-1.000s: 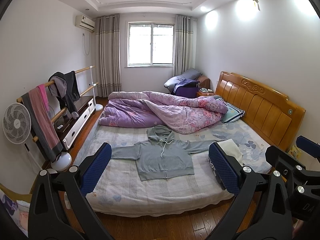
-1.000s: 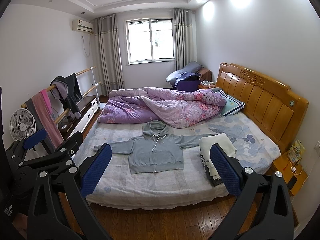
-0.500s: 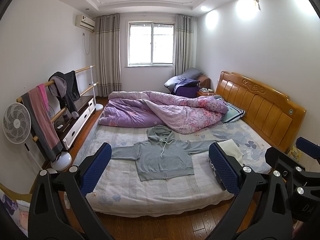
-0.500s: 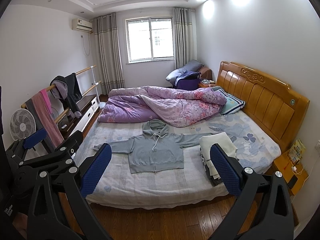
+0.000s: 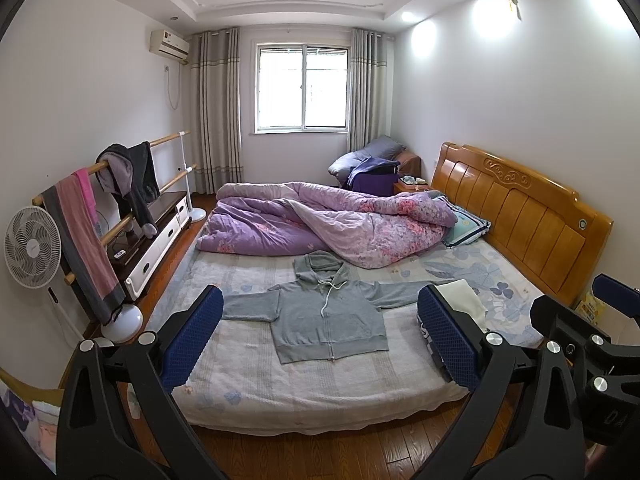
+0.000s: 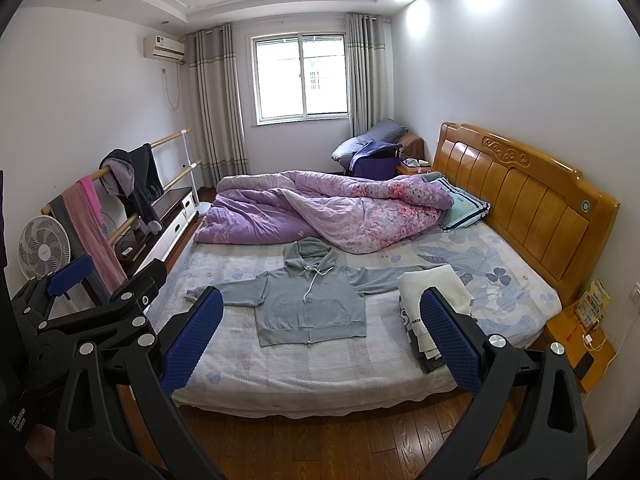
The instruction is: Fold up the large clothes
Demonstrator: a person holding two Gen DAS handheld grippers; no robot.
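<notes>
Bed (image 5: 248, 384): 1 grey hoodie (image 5: 328, 316) flat, 1 folded pile (image 6: 434, 300); L gripper (image 5: 320, 340) & R gripper (image 6: 320, 340) gaping, empty.

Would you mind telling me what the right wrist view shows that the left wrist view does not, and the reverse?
Only the right wrist view shows the wooden nightstand beside the bed and the whole stack of folded clothes. Only the left wrist view shows the fan's round base on the floor. Both show the grey hoodie spread flat on the bed, the purple duvet, and both grippers open and empty.
</notes>
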